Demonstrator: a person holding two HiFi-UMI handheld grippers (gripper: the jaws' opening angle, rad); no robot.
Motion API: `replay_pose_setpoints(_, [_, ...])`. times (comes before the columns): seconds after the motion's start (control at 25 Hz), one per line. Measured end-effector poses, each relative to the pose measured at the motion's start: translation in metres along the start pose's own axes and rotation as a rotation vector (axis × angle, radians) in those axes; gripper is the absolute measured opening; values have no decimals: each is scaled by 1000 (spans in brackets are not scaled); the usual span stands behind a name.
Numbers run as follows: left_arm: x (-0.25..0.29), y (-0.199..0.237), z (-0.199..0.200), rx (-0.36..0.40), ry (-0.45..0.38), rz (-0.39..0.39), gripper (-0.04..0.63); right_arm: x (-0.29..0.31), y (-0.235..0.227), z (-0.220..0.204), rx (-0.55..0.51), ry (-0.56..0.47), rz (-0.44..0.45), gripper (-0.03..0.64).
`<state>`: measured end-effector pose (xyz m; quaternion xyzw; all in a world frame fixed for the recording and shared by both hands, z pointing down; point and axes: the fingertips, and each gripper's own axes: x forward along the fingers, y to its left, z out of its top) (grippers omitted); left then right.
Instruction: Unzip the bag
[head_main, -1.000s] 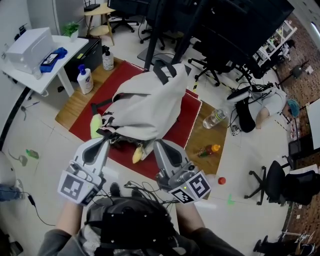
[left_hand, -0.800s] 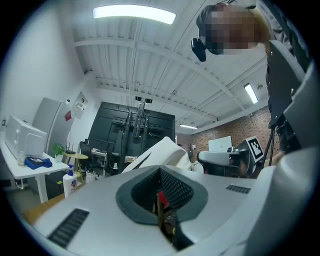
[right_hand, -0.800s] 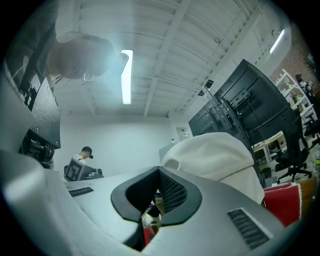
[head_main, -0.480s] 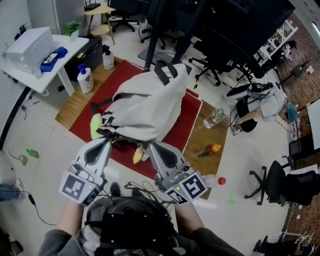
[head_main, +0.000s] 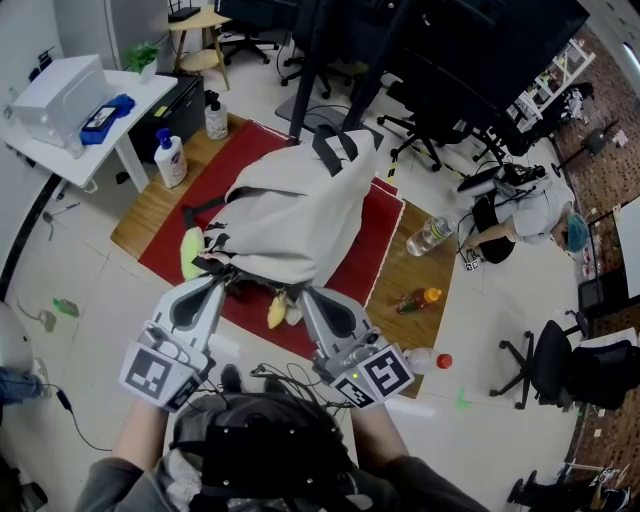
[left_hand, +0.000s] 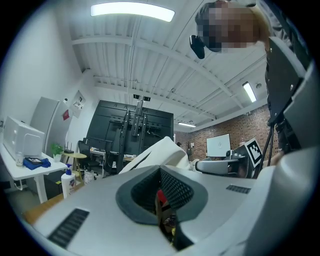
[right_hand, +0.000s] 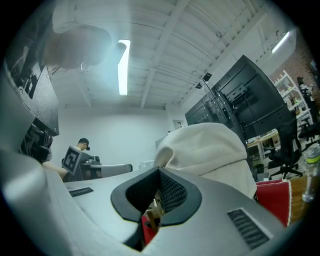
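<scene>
Bag (head_main: 290, 215) lengthwise away (handle (head_main: 335, 148) farthest)

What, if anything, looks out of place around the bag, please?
A clear bottle and an orange-capped bottle lie on their sides on the wooden board beside the red mat, as if toppled. A yellow object pokes out at the bag's near edge.

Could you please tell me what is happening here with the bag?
A person with tongs in each hand is working on a pale bag lying on a red mat. The left tongs and right tongs are both shut at the bag's near end, each pinching a small part of it, possibly a zip pull. How far the zip is open cannot be seen.
</scene>
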<state>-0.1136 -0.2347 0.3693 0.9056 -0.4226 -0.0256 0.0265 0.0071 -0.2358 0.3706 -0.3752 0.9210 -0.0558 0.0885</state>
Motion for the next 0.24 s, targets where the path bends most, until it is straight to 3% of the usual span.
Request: replay_pose_setpoints(0.24, [2,-4,-2,7,17,-14,15,-3,-4,-2,-11,11,-13,11])
